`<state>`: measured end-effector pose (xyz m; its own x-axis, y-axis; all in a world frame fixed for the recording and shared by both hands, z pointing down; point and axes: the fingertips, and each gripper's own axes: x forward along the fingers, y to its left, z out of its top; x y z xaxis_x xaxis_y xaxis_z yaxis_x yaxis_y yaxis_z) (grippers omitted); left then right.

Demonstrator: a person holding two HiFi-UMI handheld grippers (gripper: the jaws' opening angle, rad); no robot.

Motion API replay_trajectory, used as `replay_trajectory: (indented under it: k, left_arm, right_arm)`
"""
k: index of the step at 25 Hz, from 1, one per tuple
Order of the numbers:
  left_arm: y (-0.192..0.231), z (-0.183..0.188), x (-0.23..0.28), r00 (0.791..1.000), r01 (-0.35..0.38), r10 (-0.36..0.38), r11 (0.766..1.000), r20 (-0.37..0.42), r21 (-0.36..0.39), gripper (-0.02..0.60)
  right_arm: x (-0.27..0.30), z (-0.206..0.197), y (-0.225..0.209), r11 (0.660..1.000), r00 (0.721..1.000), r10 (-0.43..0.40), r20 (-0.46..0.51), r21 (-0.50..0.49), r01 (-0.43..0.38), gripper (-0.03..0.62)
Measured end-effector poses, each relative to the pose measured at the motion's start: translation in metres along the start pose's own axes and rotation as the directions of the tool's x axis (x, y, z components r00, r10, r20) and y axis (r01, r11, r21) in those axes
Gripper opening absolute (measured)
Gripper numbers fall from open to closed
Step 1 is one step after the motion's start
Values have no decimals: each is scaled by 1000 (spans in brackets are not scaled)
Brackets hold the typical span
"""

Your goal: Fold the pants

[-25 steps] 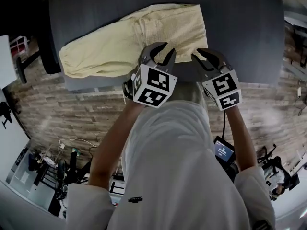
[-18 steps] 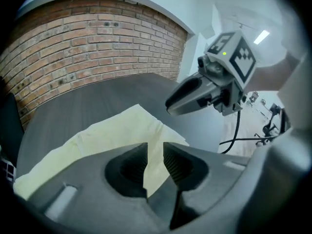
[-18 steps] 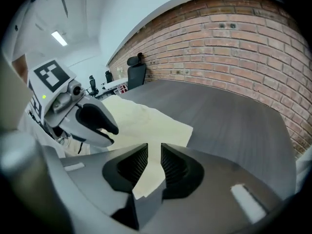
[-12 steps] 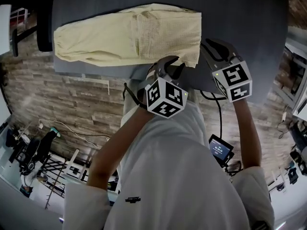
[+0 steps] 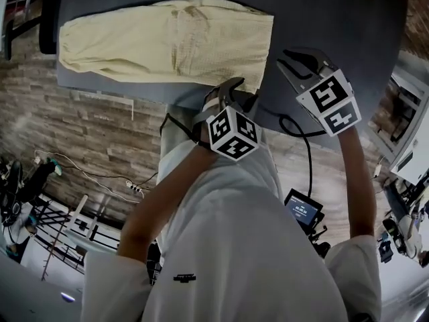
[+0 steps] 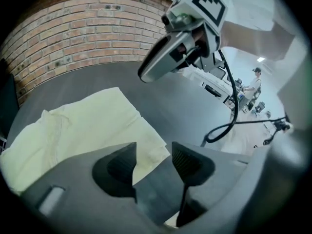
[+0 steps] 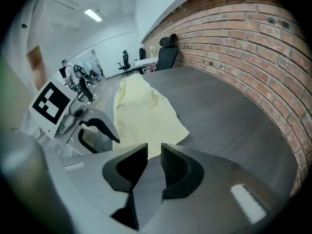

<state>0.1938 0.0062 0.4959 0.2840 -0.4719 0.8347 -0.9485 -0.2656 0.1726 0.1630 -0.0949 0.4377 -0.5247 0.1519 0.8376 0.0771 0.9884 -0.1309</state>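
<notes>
Pale yellow pants point(image 5: 167, 42) lie folded lengthwise on the dark grey table point(image 5: 348, 19), legs to the left. My left gripper point(image 5: 236, 92) hovers at their near right corner. Its jaws have just been opening and stand wide, and in the left gripper view the corner of the pants point(image 6: 83, 126) shows below the left gripper point(image 6: 153, 152) with no pad pressing on it. My right gripper point(image 5: 289, 58) is over bare table to the right of the pants. In the right gripper view the right gripper point(image 7: 154, 155) has a narrow gap with nothing in it, beyond it the pants point(image 7: 141, 111).
A black cable point(image 5: 295, 129) trails from the right gripper across the table's near edge. A black office chair point(image 5: 47, 19) stands at the far left. A brick wall point(image 6: 87, 38) runs behind the table. A person point(image 6: 253, 82) stands far off in the room.
Both grippers have shifted to the right along the pants. The left gripper came down to the near right corner and its jaws spread wider. The right gripper moved off the cloth onto bare table.
</notes>
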Motion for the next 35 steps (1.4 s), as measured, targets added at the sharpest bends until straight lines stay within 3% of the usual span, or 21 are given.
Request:
replay_trajectory:
  k: [4,9,14,16,18,21,25,30,35]
  left_arm:
    - [0,-3,18,999,-26,26,999,-24,-18,277]
    - [1,-6,39,998,-44,41,997,-39,-69,281]
    - [6,-8,44,990,-135,132,990,-46,-48,279]
    - [10,-8,43,984,-177,175,982,-42,-66,238]
    - [16,-7,40,981,-194,192,973,-31,-128,196]
    - [24,-6,38,982,-186,186,961,-20,-205,150]
    - [30,-8,35,984,-174,178,947,-10,-268,90]
    - [30,-9,35,992,-118,126,925,-1,-361,67]
    - [19,-14,33,997,-67,78,925,15,-375,55]
  right_arm:
    - [5,2,-17,999,1000,16,-22,-38,-17,92]
    - [22,14,-31,998,997,58,48,5,-59,112]
    - [44,16,-40,995,994,93,55,40,-95,169]
    - [54,14,-46,990,993,112,48,83,-116,184]
    - [63,16,-49,981,988,140,65,127,-148,210]
    - [72,23,-54,977,985,150,85,140,-160,272]
    - [87,18,-64,978,990,136,44,156,-141,305]
    - [105,11,-67,985,992,124,-18,127,-121,287]
    - [106,3,-50,991,989,128,-68,58,-124,117]
